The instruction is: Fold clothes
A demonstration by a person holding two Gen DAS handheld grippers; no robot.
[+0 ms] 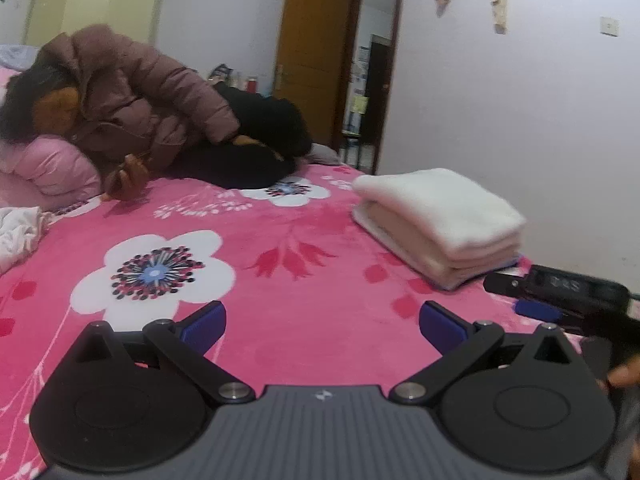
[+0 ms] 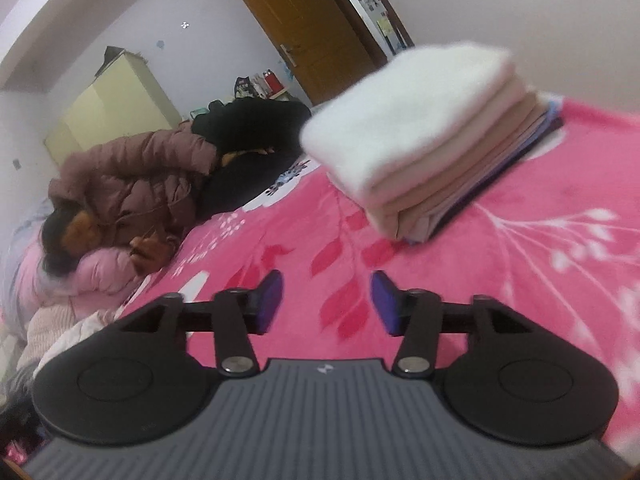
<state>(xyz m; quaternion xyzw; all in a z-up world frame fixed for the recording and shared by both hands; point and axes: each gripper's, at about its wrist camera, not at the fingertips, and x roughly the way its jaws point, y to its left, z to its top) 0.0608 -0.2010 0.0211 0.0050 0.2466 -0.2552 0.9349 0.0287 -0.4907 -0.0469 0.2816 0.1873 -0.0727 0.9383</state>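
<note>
Bedroom, white walls, brown door [image 1: 312, 52], yellow wardrobe [image 1: 96, 8] at the back. Bed [image 1: 304, 240] with pink floral blanket fills both views.

Folded stack [image 2: 420, 140] sits on the bed near its edge, white fleecy piece on top, beige and thinner bluish layers under it; exact layer count not readable. One stack only. It lies ahead of and to the right of the left tool [image 1: 322, 322], just ahead of the right tool [image 2: 326, 302].

Left tool: pads wide apart, nothing between. Right tool: pads apart, nothing between, hanging over bare blanket short of the stack. Right tool also shows at the right edge of the left view, beside the stack.

Unfolded clothes: one brown puffer coat [image 1: 132, 96] heaped at the far side, one black garment [image 1: 260, 136] beside it touching, one pink quilted item [image 1: 48, 168] under the coat, one white crumpled cloth [image 1: 18, 232] at the left edge. All well apart from the stack.

Step, judged: stack looks finished and released; both tools free. Next move likely calls for reaching to the far heap or the white cloth, pinching an edge, dragging it onto open blanket to spread flat.
</note>
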